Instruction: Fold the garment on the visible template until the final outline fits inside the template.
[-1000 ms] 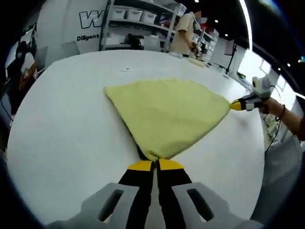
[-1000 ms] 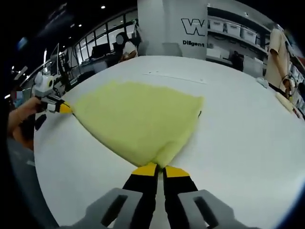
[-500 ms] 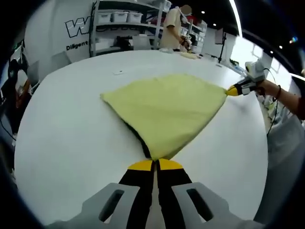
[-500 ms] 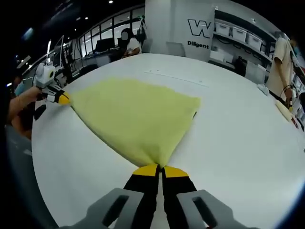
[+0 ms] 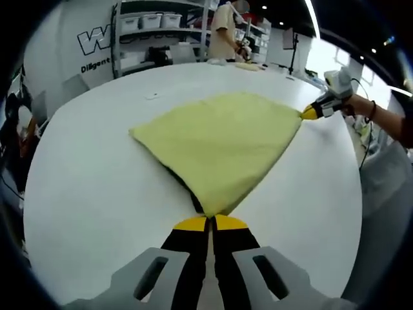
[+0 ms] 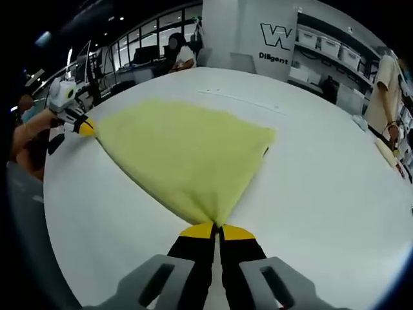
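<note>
- One garment (image 5: 219, 139), pale yellow, lies spread on the white table (image 5: 90, 187), near the middle of it; a dark edge peeps out from under its lower left side in the left gripper view.
- It is pulled into a rough triangle: one corner at each gripper, the third lying free on the table.
- Its long axis runs from one held corner to the other. In the left gripper view the near tip points down at the jaws and the far tip points up and to the right.
- Two grippers. The left gripper (image 5: 211, 223) has its yellow-tipped jaws pressed together on the near corner of the garment.
- The right gripper (image 6: 217, 230) is likewise clenched on the opposite corner, the cloth fanning away from its tips (image 6: 187, 161).
- Each gripper also shows small in the other's view, at the far held corner: the right one (image 5: 311, 112) with a hand (image 5: 358, 106) behind it, the left one (image 6: 82, 126) with a hand (image 6: 35, 126) behind it.
- Beyond the table: shelves (image 5: 148, 29) with white bins, a wall with a "W" logo (image 6: 276, 35), one person standing (image 5: 222, 32) by a far bench and one seated (image 6: 181, 55) at the back.
</note>
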The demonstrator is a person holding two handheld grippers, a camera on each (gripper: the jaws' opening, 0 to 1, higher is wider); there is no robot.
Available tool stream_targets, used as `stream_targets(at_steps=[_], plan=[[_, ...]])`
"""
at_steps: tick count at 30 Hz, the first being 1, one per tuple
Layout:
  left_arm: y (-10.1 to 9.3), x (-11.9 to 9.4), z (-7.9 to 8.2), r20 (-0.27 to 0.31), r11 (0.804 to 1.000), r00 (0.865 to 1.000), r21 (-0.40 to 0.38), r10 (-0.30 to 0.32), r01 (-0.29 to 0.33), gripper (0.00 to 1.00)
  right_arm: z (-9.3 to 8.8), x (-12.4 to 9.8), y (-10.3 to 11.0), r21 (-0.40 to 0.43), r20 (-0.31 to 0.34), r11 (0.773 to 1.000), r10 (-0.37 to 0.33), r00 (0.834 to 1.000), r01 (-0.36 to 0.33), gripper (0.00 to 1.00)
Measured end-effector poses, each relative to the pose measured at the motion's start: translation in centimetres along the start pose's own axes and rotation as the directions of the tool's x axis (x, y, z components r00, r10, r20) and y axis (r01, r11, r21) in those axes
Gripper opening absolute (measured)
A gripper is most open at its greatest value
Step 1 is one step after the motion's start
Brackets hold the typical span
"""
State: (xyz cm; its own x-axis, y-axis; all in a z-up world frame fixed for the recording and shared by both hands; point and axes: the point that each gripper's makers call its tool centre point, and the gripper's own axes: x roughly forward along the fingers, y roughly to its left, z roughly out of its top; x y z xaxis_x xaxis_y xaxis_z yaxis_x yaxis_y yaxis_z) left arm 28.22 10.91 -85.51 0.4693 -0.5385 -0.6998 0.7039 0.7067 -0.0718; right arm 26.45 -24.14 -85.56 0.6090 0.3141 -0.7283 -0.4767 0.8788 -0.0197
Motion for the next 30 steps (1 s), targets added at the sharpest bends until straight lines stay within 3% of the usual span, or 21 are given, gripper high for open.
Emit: stream_targets(at_steps=[18,30], plan=[[-1.1,-1.6,-1.7,-0.047,1.0,0.999,0.004,-0.017,0.018,0.0,-1.4,-1.2,2.1,0.07,-0.035,0.997,0.041,0.999,-0.038,0.0],[-2.2,-2.6,-3.7,-0.076,0.997,0.997,-0.072,-0.021,0.016,0.0,-2.7,-2.1,3.5,0.083,-0.049,0.995,0.059,0.997,-0.055,0.0]])
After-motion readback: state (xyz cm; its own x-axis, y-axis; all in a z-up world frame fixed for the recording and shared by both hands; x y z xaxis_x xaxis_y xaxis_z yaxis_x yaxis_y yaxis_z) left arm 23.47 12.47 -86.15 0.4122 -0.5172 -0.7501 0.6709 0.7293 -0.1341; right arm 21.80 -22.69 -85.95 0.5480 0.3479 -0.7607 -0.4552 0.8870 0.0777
